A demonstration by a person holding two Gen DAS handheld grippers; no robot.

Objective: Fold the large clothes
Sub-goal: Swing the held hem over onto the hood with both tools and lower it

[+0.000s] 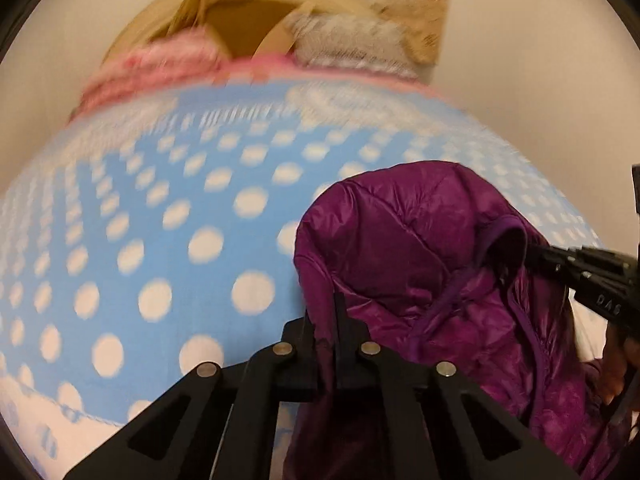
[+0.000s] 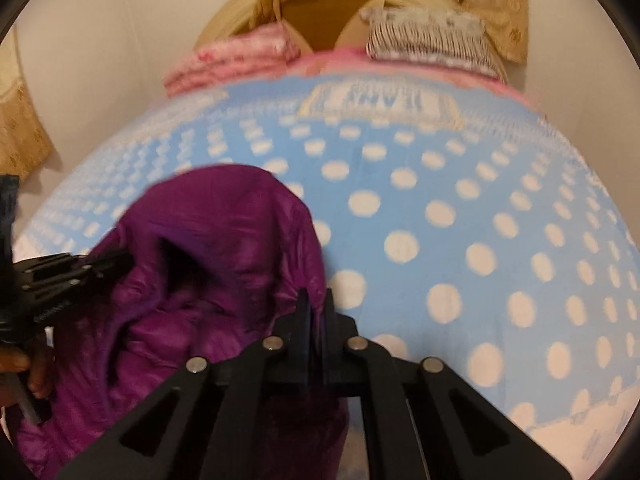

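Bunched above the bed, one purple puffer jacket [image 1: 420, 264] hangs between two grippers: left gripper [image 1: 326, 316] and right gripper [image 2: 316, 312] each clamp an edge. Beneath, one blue polka-dot blanket [image 2: 460, 184]; beyond, two pillows, pink [image 2: 236, 64] and striped [image 2: 432, 40].

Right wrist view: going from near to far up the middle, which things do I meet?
right gripper shut on the purple jacket → blue dotted blanket → pink bedding → striped pillow → wooden headboard

Bedroom: polka-dot bedspread [image 2: 460, 216], pillows [image 2: 432, 46].
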